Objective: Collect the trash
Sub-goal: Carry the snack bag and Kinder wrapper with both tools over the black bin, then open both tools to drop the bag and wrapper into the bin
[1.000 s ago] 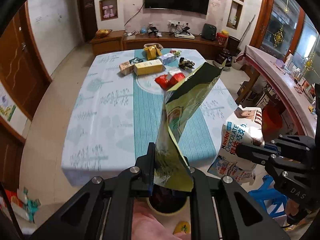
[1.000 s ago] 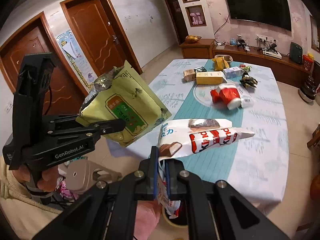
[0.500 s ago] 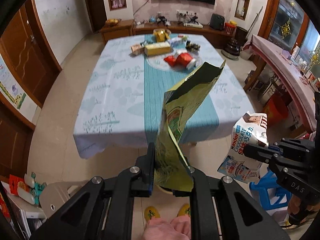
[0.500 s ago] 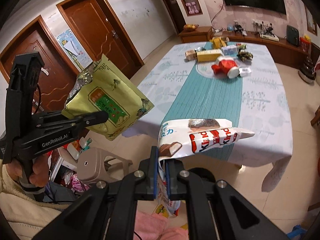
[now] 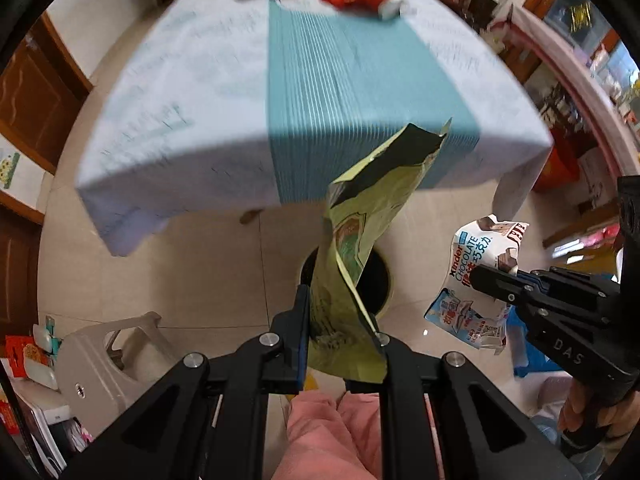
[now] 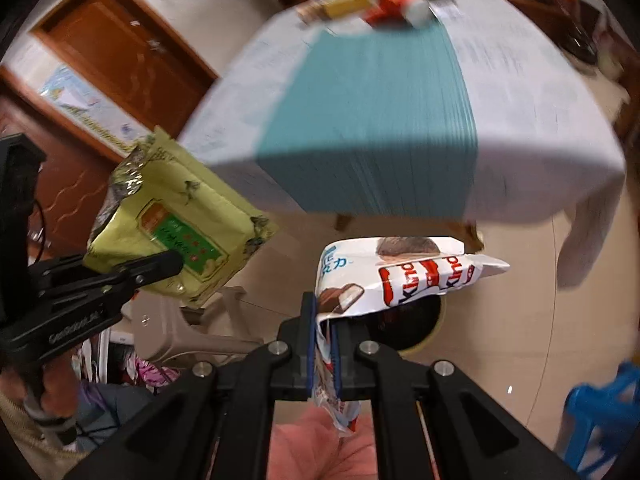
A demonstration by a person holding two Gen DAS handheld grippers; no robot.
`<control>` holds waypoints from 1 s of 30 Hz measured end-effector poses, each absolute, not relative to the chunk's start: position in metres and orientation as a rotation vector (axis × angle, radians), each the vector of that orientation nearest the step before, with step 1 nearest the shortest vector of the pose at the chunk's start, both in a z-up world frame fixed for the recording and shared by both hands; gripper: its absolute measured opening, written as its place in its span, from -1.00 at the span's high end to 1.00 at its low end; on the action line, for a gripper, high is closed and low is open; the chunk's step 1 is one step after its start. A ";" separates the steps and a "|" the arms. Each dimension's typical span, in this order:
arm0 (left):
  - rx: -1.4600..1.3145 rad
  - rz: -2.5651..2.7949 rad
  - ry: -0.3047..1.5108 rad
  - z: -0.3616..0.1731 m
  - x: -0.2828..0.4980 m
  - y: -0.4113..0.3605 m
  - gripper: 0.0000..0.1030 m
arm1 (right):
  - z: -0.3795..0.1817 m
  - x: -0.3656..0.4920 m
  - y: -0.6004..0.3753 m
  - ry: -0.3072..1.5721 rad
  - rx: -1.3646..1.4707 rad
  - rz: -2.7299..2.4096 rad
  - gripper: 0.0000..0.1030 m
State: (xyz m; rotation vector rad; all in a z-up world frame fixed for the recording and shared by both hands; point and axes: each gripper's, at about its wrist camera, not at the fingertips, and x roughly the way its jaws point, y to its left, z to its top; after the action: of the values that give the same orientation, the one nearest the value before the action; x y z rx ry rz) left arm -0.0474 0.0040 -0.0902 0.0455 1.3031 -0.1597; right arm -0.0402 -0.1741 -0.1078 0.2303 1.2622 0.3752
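Above the round bin (image 5: 380, 280), the left gripper (image 5: 340, 336) clamps a green foil bag (image 5: 360, 232); the right gripper (image 6: 324, 344), marked "DAS", clamps a white "Kinder CHOCOLATE" bag (image 6: 408, 276).

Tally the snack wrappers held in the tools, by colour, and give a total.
Yellow-green wrappers: 1, the yellow-green snack bag in the left tool
White wrappers: 1, the white Kinder chocolate bag in the right tool
Total: 2

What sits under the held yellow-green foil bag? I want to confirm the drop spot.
A round dark-mouthed waste bin stands on the floor under the yellow-green foil bag; the bag hides its middle, so its contents cannot be seen.
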 end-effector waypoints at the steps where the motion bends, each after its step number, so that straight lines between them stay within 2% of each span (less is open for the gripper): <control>1: 0.057 -0.173 1.317 -0.112 -0.045 0.000 0.80 | -0.123 -0.041 -0.175 1.272 0.239 0.352 0.88; 13: 0.102 -0.194 1.464 -0.328 -0.006 -0.044 0.79 | -0.310 -0.049 -0.190 1.404 0.281 0.173 0.88; 21: 0.114 -0.182 1.509 -0.397 0.010 -0.056 0.75 | -0.369 -0.048 -0.199 1.439 0.310 0.146 0.88; 24: 0.106 -0.171 1.516 -0.409 0.015 -0.059 0.59 | -0.378 -0.041 -0.197 1.450 0.318 0.151 0.88; 25: 0.108 -0.164 1.518 -0.413 0.016 -0.060 0.47 | -0.380 -0.041 -0.197 1.452 0.320 0.154 0.88; 27: 0.095 -0.161 1.527 -0.414 0.018 -0.059 0.07 | -0.385 -0.041 -0.194 1.452 0.322 0.160 0.88; 28: 0.083 -0.160 1.537 -0.416 0.020 -0.058 -0.28 | -0.386 -0.040 -0.193 1.453 0.324 0.162 0.88; 29: 0.068 -0.158 1.540 -0.416 0.021 -0.056 -0.45 | -0.386 -0.040 -0.193 1.453 0.324 0.164 0.88; 30: 0.057 -0.154 1.537 -0.415 0.020 -0.054 -0.47 | -0.386 -0.041 -0.194 1.452 0.325 0.167 0.88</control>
State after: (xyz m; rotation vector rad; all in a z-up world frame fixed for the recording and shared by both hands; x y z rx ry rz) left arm 0.0200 -0.0539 -0.4145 0.0566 1.5366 -0.1539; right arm -0.0406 -0.1943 -0.3861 0.3248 1.4524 0.1673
